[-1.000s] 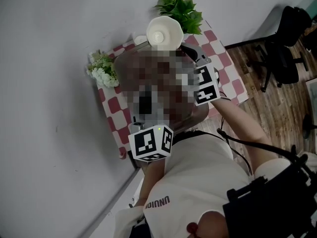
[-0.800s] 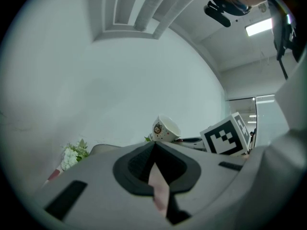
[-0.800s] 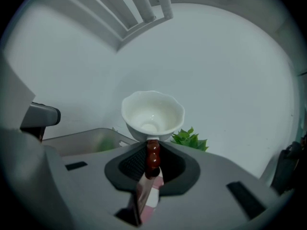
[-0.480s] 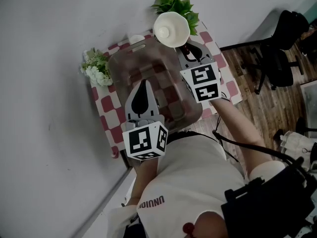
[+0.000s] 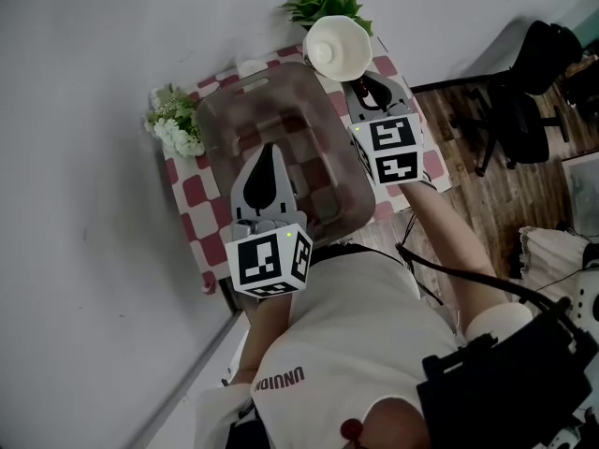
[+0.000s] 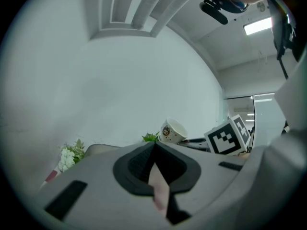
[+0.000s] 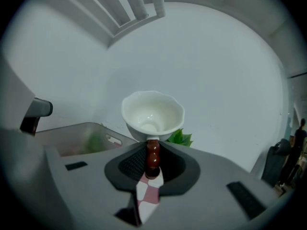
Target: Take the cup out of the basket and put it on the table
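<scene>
Cup [image 5: 338, 45], white with a wavy rim and a dark red-brown beaded handle [image 7: 152, 158], is out of the basket [image 5: 213, 148] and held in the air over the far right part of the worktop [image 5: 192, 195], just by the basket's far right corner. The right tool [image 5: 361, 88] has its jaws closed partway on that handle, pads pressing it from both sides, with the bowl sticking out past the tips and its mouth facing the head camera. From the left tool's camera the cup [image 6: 172, 132] looks tilted and shows a small printed figure on its side. The left tool [image 5: 269, 153] hangs over the near part of the translucent basket, jaws brought together to a point with nothing in them. The worktop wears a red-and-white checked cloth. White flowers [image 5: 173, 131] stand at its left edge, a green leafy plant [image 5: 323, 3] at the far edge behind the cup. An office chair [image 5: 524, 92] stands on the wooden floor, well apart to the right.
</scene>
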A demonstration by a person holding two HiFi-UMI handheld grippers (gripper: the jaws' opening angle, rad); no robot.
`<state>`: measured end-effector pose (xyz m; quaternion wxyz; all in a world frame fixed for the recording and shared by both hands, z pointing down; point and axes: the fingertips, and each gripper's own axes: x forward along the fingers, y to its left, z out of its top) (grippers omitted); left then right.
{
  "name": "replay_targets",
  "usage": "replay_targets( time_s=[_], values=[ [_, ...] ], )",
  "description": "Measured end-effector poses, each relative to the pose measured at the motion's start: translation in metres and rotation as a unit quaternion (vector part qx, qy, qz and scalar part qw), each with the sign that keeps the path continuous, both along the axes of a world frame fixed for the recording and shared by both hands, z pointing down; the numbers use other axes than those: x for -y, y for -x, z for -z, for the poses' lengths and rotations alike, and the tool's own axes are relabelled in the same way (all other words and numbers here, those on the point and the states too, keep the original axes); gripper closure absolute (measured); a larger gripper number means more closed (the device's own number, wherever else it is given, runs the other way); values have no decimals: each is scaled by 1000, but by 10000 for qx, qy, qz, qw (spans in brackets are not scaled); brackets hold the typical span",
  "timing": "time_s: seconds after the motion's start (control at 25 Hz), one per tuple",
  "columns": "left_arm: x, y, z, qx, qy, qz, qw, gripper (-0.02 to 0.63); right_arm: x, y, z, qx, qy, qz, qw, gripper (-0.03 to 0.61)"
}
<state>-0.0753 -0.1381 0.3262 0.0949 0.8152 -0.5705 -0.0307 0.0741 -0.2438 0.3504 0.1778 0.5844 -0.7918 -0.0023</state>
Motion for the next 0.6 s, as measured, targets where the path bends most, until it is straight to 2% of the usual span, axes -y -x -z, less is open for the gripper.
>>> replay_targets(
  time_s=[0.6],
  values=[
    [2, -6, -1, 76, 18, -35, 10000, 601, -4, -43, -21, 17, 207, -473, 9987, 515]
  ],
)
